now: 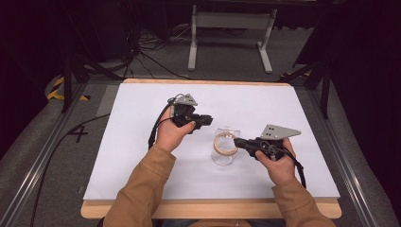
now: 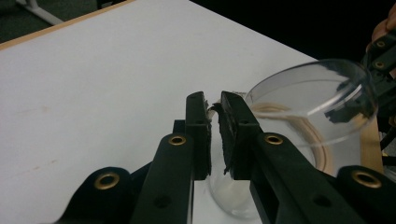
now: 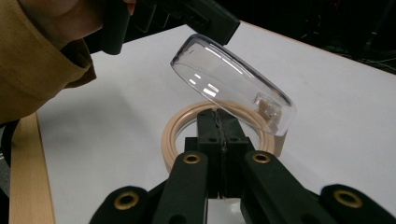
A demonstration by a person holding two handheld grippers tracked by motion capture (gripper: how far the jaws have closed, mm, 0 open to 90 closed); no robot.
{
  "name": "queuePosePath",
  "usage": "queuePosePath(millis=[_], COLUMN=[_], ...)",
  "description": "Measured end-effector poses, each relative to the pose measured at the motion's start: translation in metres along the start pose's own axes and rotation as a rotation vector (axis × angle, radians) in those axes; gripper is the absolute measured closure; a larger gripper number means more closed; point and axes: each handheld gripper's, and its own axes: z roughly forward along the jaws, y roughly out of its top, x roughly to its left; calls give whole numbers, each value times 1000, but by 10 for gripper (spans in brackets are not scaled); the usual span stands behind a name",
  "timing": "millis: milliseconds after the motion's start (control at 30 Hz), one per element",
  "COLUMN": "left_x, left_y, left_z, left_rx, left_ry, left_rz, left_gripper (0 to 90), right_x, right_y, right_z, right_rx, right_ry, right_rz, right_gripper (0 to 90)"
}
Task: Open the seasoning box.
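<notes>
A clear glass jar [image 1: 222,158] stands mid-table with a beige seal ring [image 1: 225,144] on its mouth. Its clear lid [image 3: 233,79] is tilted up above the ring [image 3: 177,135]. My right gripper [image 3: 219,114] is shut, and its tips rest against the near side of the ring. My left gripper [image 2: 212,98] is shut to a thin slit, with the lid's edge [image 2: 313,88] just beside its right jaw. Whether it pinches the lid I cannot tell. In the high view the left gripper [image 1: 209,119] is up-left of the jar and the right gripper [image 1: 236,141] is at its right.
The white table top [image 1: 142,156] has a wooden front edge [image 1: 213,208]. A tan sleeve [image 3: 32,60] reaches in from the left of the right gripper view. Cables and a white stand [image 1: 231,28] lie on the floor beyond the table.
</notes>
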Motion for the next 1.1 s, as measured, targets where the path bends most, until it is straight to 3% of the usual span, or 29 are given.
queuePosePath(millis=[333, 667, 1100], left_x=[0, 3, 9], left_y=[-12, -24, -32], left_z=[-25, -44, -57], left_rx=[22, 31, 36], left_ry=[46, 81, 105], left_rz=[0, -28, -49], left_gripper=[808, 793, 789], right_x=[-10, -22, -42], right_y=[15, 25, 24], right_z=[5, 14, 20], right_rx=[-26, -38, -31], right_ry=[4, 3, -37], right_rz=[-16, -18, 20], right_gripper=[900, 900, 900])
